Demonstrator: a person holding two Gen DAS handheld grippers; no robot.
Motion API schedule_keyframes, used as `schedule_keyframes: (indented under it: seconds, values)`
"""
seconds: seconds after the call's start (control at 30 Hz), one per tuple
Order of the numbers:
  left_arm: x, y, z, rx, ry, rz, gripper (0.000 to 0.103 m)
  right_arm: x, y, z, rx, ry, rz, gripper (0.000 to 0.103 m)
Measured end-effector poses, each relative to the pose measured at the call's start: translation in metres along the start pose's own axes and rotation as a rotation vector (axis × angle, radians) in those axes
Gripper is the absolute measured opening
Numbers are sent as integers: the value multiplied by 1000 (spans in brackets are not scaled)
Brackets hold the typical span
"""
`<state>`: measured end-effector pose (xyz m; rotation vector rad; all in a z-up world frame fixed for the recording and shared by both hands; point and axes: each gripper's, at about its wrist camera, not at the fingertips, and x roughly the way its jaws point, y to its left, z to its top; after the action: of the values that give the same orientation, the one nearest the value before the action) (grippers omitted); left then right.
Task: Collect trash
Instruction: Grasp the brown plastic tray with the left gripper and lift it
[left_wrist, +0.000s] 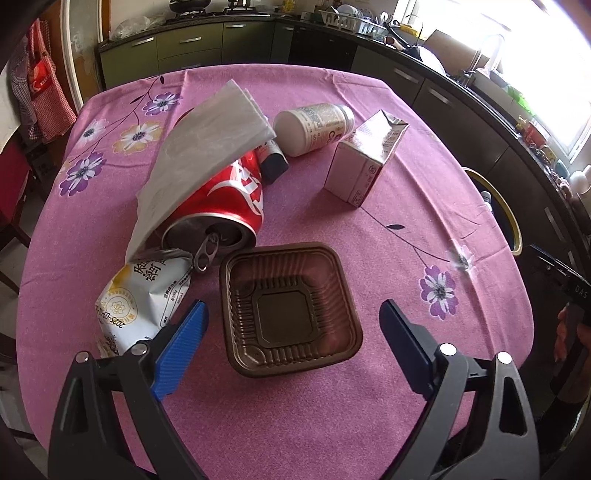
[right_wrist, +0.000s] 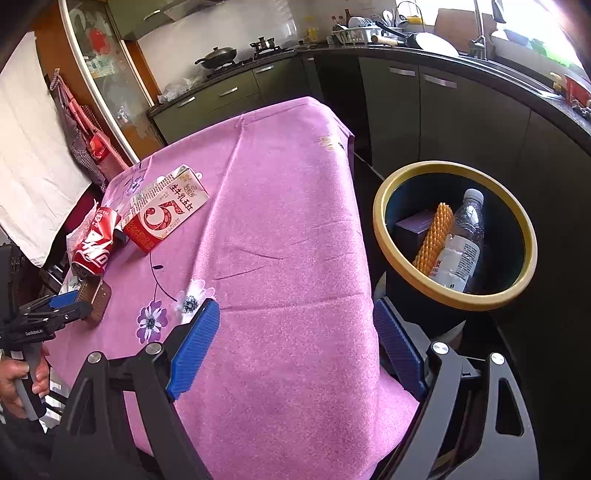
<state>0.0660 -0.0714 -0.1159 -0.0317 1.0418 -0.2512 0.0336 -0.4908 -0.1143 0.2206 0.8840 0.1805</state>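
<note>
My left gripper (left_wrist: 293, 314) is open, its blue fingers either side of a brown plastic tray (left_wrist: 290, 308) on the pink tablecloth (left_wrist: 406, 221). Behind the tray lie a crushed red cola can (left_wrist: 229, 199) under a white tissue (left_wrist: 199, 155), a silver snack bag (left_wrist: 142, 299), a white bottle (left_wrist: 314, 127) and a milk carton (left_wrist: 364, 162). My right gripper (right_wrist: 295, 332) is open and empty above the table's right edge. The gold-rimmed bin (right_wrist: 456, 232) stands to its right, holding a water bottle (right_wrist: 461, 243) and a yellow mesh sleeve (right_wrist: 434, 236).
Dark kitchen cabinets (right_wrist: 424, 122) and a counter with dishes run behind the table. A small dark object (left_wrist: 273, 160) lies beside the can. The bin's rim (left_wrist: 508, 210) shows past the table's right edge in the left wrist view. Red chairs stand at left.
</note>
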Motion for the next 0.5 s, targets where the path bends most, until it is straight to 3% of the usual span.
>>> schedule_keyframes:
  seconds: [0.27,0.5]
  values:
    - [9,-4,0,13,7,27,89,8,0,-2,5,14,12,84]
    - [14,-2,3,12,6,39,75,7,0,-2,7,11,15,84]
